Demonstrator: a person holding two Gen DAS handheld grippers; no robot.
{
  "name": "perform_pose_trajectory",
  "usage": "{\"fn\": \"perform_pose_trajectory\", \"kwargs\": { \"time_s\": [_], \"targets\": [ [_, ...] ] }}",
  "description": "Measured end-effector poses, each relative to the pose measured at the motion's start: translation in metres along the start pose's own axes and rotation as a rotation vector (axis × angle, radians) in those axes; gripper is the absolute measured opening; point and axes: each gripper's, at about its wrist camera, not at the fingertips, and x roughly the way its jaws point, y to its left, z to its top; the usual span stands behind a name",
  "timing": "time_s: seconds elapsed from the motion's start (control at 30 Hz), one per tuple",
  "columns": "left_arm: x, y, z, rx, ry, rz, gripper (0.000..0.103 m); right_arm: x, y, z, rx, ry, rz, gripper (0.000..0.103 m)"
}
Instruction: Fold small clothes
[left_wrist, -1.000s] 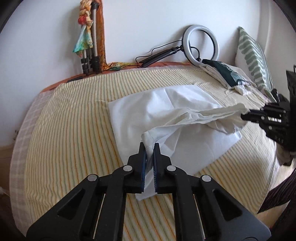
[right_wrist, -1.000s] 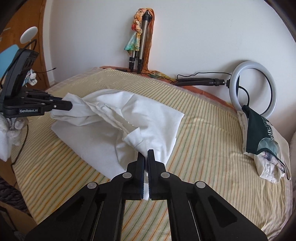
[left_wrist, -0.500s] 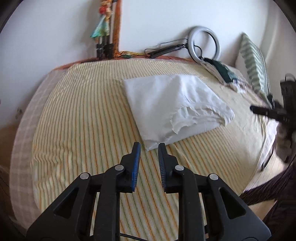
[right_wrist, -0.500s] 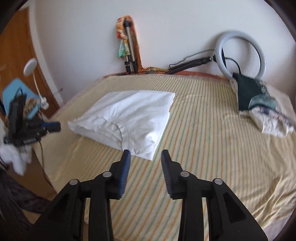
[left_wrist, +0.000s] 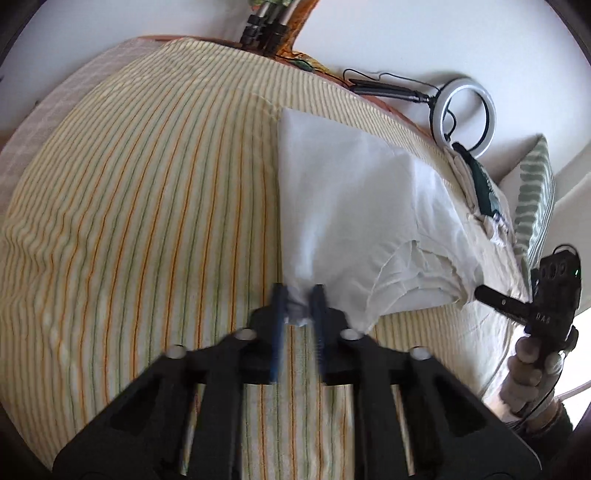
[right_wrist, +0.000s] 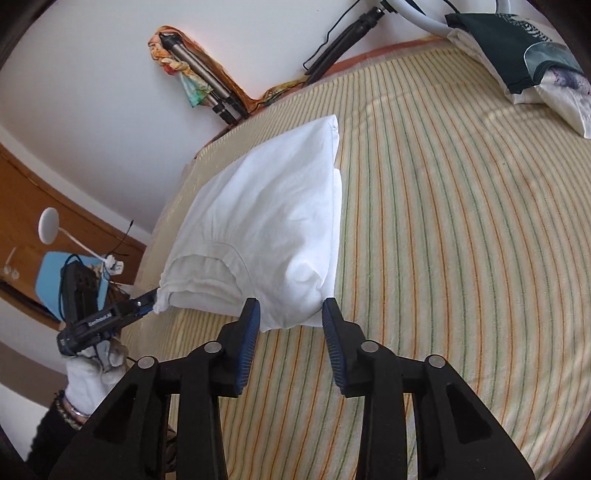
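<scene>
A folded white garment (left_wrist: 354, 206) lies on the striped bed sheet (left_wrist: 147, 221); it also shows in the right wrist view (right_wrist: 273, 221). My left gripper (left_wrist: 298, 295) is open, its blurred fingers either side of the garment's near corner. In the right wrist view the left gripper (right_wrist: 147, 301) touches the garment's left corner. My right gripper (right_wrist: 290, 314) is open, its fingers straddling the garment's near right corner. In the left wrist view the right gripper (left_wrist: 480, 293) sits at the garment's right edge.
A ring light on a stand (left_wrist: 463, 110) and a pile of other clothes (right_wrist: 524, 48) lie at the bed's far side. A striped pillow (left_wrist: 535, 206) leans by the wall. A folded tripod (right_wrist: 207, 92) stands against the wall. A wooden door (right_wrist: 44, 206) is at left.
One second ago both grippers were shut on the garment, lifting it. They let go, the garment lay folded, and now both open grippers have moved in to its near corners.
</scene>
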Motion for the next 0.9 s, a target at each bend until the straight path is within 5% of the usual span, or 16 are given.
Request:
{"fn": "perform_pose_trajectory", "kwargs": {
  "time_s": [0.23, 0.63, 0.73, 0.9],
  "targets": [
    [-0.007, -0.011, -0.006, 0.097, -0.042, 0.115, 0.003, -0.028, -0.006, 0.007, 0.017, -0.047, 0.049, 0.002],
    [-0.014, -0.017, -0.012, 0.172, -0.050, 0.209, 0.009, -0.011, 0.003, 0.000, -0.133, 0.059, -0.183, 0.005],
    [-0.034, -0.021, -0.008, 0.170, -0.103, 0.210, 0.009, -0.026, 0.013, 0.006, -0.199, 0.008, -0.234, 0.005],
    [-0.045, -0.042, 0.007, 0.223, -0.177, 0.184, 0.009, -0.037, 0.035, 0.031, -0.259, -0.094, -0.139, 0.005]
  ]
}}
